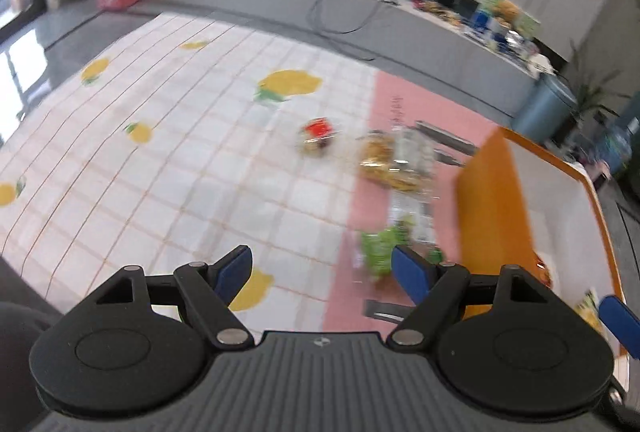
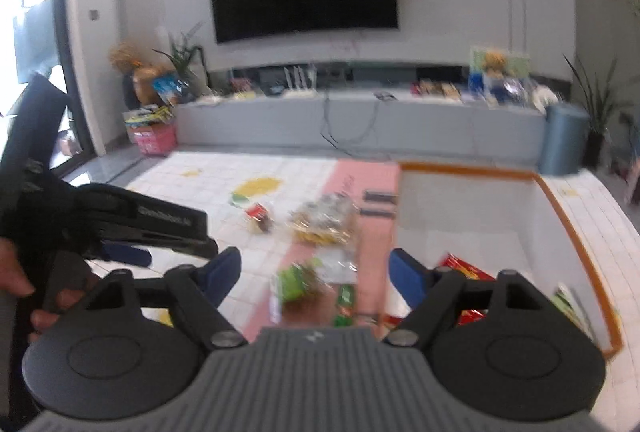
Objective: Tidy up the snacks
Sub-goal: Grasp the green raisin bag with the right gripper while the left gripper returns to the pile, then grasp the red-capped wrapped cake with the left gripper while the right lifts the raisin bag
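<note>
Both the left tongs (image 1: 322, 270) and right tongs (image 2: 316, 272) are held apart and empty, since loose snacks (image 2: 320, 220) are still left on the bench (image 2: 208, 172) beside the box (image 2: 568, 216).

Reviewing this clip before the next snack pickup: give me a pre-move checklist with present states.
1. Left tool empty, blue fingers apart: ok.
2. Right tool empty, fingers apart: ok.
3. Orange-rimmed bin open on top, room left inside: ok.
4. Loose snacks in view: green packet, yellow bag, small red-topped pack lie on the cloth: ok.
5. Sharp picture for aiming: not ok, both views blurred.
</note>
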